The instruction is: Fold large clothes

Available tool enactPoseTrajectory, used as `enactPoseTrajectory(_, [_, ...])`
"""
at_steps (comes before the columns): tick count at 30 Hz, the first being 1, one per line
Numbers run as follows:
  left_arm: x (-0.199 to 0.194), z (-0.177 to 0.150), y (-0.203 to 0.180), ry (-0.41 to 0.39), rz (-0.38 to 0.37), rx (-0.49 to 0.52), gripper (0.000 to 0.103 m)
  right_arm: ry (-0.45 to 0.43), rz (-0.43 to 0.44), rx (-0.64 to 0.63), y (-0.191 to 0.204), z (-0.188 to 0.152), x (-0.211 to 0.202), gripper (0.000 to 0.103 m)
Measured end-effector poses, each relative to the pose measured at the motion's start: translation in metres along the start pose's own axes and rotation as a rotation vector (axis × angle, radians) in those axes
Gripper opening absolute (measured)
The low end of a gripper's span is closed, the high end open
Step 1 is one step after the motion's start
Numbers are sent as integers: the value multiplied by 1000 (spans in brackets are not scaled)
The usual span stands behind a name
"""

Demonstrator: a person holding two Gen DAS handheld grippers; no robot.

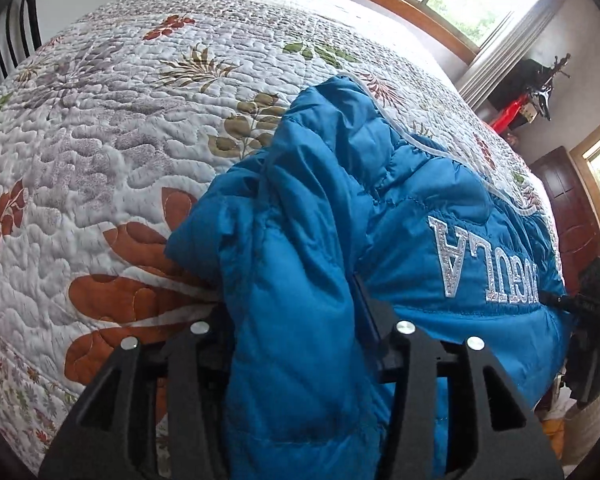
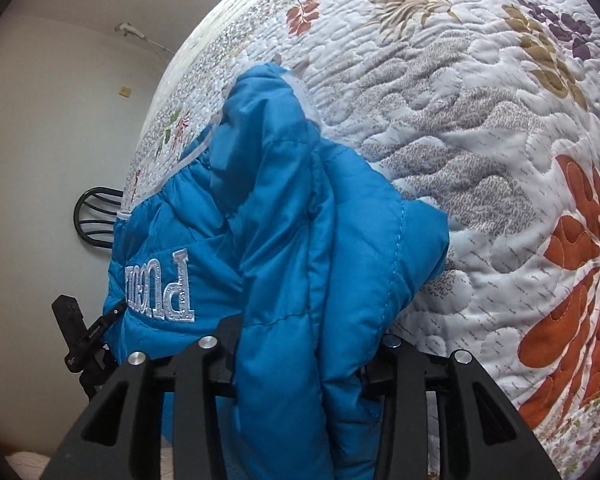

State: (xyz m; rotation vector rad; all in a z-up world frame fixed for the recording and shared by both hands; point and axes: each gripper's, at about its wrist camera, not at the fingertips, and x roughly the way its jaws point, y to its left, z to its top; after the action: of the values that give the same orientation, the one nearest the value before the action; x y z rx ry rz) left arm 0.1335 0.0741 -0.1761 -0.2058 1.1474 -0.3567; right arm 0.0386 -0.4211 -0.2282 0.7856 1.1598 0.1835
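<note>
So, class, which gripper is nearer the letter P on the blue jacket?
Right. The P sits just up-left of the right gripper; from the left gripper it lies at the far end of the lettering, beyond the A.

I have one garment to deal with, a bright blue quilted puffer jacket [image 1: 332,208], its padded nylon bunched into thick folds that fill the lower middle of both wrist views. Silver-white sparkly lettering [image 1: 472,264] sits upside down at the right of the left view and at the lower left of the right view [image 2: 160,288]. A pale trim [image 1: 404,124] edges its far side, toward the upper middle of the frame.
</note>
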Motion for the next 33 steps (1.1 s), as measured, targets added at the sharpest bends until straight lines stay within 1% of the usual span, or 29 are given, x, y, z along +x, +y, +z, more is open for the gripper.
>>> enactPoseTrajectory(1, [-6, 1, 2, 11, 7, -6, 60, -2, -23, -4, 1, -2, -6, 54])
enactPoseTrajectory(2, [-14, 2, 5, 10, 12, -8, 61, -7, -71, -13, 2, -4, -13, 66])
enactPoseTrajectory(3, [-24, 2, 10, -3, 21, -12, 62, -19, -106, -23, 3, -5, -22, 72])
enactPoseTrajectory(4, [-34, 3, 15, -13, 18, -16, 64, -34, -127, -30, 3, -8, -33, 72])
enactPoseTrajectory(7, [-64, 8, 28, -60, 13, -44, 66, -78, -128, -39, 2, -9, -61, 72])
enactPoseTrajectory(9, [-76, 18, 27, -99, 26, -23, 66, -110, -155, -83, 12, -2, -76, 72])
enactPoseTrajectory(11, [-75, 34, 21, -114, 27, 8, 67, -129, -160, -133, 27, 11, -80, 72])
enactPoseTrajectory(12, [-70, 42, 17, -113, 27, 21, 68, -129, -164, -156, 35, 21, -76, 72])
enactPoseTrajectory(14, [-51, 61, 7, -83, 28, 62, 71, -114, -195, -203, 48, 41, -61, 72])
enactPoseTrajectory(16, [-29, 77, -4, -49, 50, 89, 71, -75, -199, -223, 55, 60, -35, 72])
enactPoseTrajectory(18, [-10, 88, -13, -16, 46, 115, 71, -34, -205, -221, 54, 76, -11, 72])
enactPoseTrajectory(19, [-1, 92, -16, -1, 47, 121, 71, -14, -210, -218, 52, 84, -1, 71])
enactPoseTrajectory(20, [8, 96, -19, 17, 54, 127, 70, 1, -217, -210, 50, 88, 7, 60])
enactPoseTrajectory(21, [15, 99, -21, 28, 69, 132, 54, 14, -208, -199, 48, 93, 12, 42])
enactPoseTrajectory(22, [21, 101, -24, 40, 59, 135, 31, 24, -181, -182, 47, 98, 15, 39])
enactPoseTrajectory(23, [24, 103, -25, 51, 46, 132, 27, 20, -160, -172, 48, 100, 15, 31])
enactPoseTrajectory(24, [24, 104, -26, 39, 54, 129, 22, 6, -151, -180, 51, 103, 13, 25])
enactPoseTrajectory(25, [22, 106, -27, 20, 49, 129, 17, -7, -149, -197, 56, 104, 10, 22])
enactPoseTrajectory(27, [17, 110, -26, -16, 34, 107, 15, -40, -144, -206, 61, 108, 3, 18])
enactPoseTrajectory(29, [20, 113, -23, -27, 49, 96, 15, -55, -142, -177, 57, 114, 3, 17])
enactPoseTrajectory(32, [48, 113, -20, 21, 108, 122, 15, -22, -206, -152, 46, 121, 24, 17])
enactPoseTrajectory(33, [57, 112, -19, 36, 118, 129, 15, -7, -222, -145, 41, 122, 33, 17])
